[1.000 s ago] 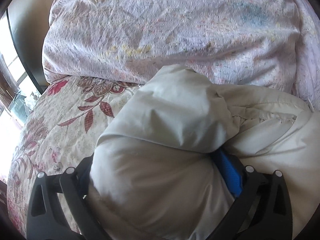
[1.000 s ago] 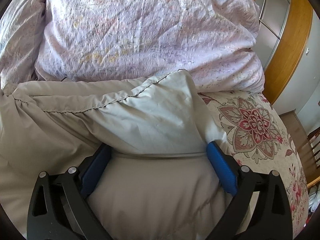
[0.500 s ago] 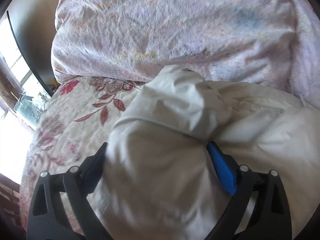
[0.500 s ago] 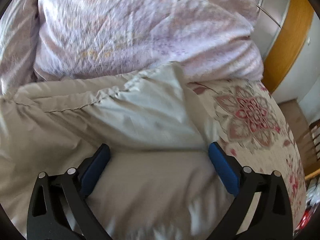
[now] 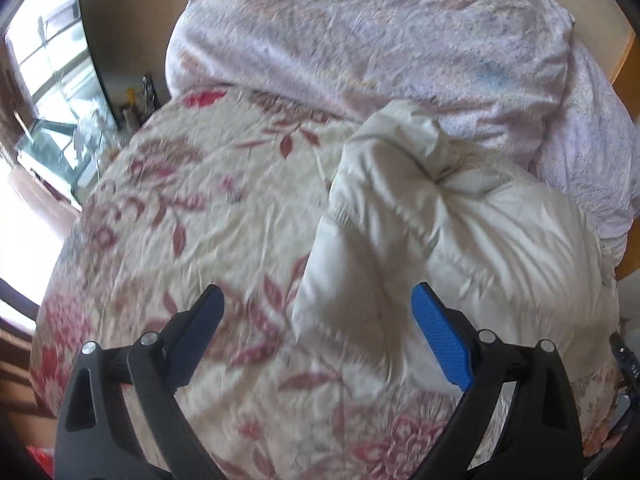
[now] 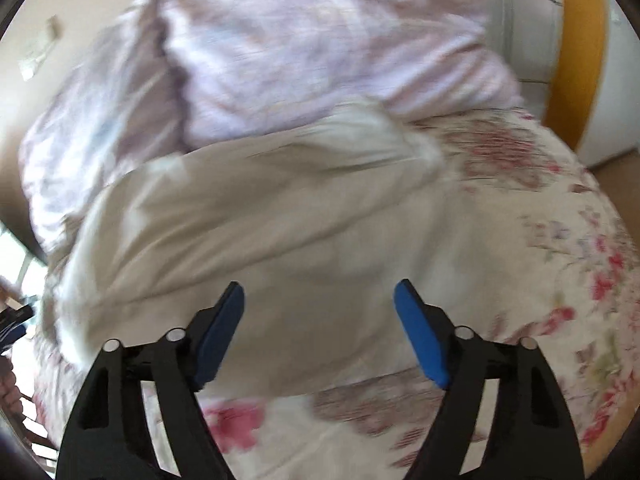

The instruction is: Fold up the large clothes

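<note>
Left gripper (image 5: 318,320) hangs spread wide with nothing between its blue pads, floral bedspread (image 5: 192,220) below and to its left. The cream padded jacket (image 5: 452,240) lies bunched ahead and to its right. Right gripper (image 6: 320,312) is equally wide and empty, hovering above the jacket (image 6: 256,240), lilac duvet (image 6: 304,64) heaped beyond it.

Left gripper (image 5: 316,322), right gripper (image 6: 318,314): both had black slotted frames, silver pivot screws, textured blue pads (image 5: 440,340).
</note>
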`<state>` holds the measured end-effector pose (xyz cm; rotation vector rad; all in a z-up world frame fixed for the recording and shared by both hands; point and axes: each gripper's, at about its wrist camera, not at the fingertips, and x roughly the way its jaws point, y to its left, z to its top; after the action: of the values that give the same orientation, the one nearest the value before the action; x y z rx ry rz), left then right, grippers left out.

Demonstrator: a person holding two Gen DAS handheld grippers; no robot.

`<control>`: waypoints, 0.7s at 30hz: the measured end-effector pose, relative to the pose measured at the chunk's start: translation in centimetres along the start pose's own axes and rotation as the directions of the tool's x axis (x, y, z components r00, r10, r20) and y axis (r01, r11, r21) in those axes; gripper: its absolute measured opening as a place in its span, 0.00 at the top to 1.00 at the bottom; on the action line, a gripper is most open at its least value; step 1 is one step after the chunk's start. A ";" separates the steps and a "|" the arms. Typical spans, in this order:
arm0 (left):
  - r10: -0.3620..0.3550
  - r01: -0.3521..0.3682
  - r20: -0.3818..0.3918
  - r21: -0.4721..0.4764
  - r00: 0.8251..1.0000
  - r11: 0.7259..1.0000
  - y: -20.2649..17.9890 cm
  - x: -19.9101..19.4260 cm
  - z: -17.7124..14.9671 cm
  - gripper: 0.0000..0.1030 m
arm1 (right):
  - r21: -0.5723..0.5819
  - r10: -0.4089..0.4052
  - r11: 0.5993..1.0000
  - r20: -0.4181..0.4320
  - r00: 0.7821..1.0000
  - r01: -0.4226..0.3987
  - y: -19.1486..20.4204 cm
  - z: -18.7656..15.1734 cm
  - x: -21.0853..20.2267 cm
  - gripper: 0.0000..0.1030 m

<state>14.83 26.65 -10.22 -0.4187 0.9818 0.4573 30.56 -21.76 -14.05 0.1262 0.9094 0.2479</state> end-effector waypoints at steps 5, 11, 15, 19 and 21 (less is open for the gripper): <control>-0.016 0.016 -0.032 -0.016 0.999 1.000 0.0 0.5 -1.1 0.09 | -0.085 0.077 0.993 -0.022 0.997 -0.079 5.6 0.1 1.6 0.37; -0.062 0.059 -0.075 -0.040 0.995 0.997 -0.6 1.5 -1.7 0.09 | -0.115 0.046 0.992 -0.096 0.994 -0.057 8.4 0.9 5.6 0.37; -0.093 0.083 -0.107 -0.093 0.990 0.992 -0.4 2.7 -2.3 0.09 | -0.171 -0.024 0.985 -0.169 0.985 -0.006 9.3 0.6 8.5 0.36; -0.106 0.093 -0.112 -0.115 0.988 0.989 -0.4 3.3 -2.8 0.09 | -0.176 -0.044 0.984 -0.213 0.976 0.006 9.6 0.9 9.9 0.36; -0.117 0.102 -0.110 -0.134 0.987 0.986 -0.2 3.5 -3.0 0.09 | -0.185 -0.050 0.983 -0.205 0.977 0.011 9.7 0.8 9.9 0.36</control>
<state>14.53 25.45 -14.70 -0.6177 1.0403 0.4006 35.51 -9.78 -19.08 -0.0862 1.0920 0.3194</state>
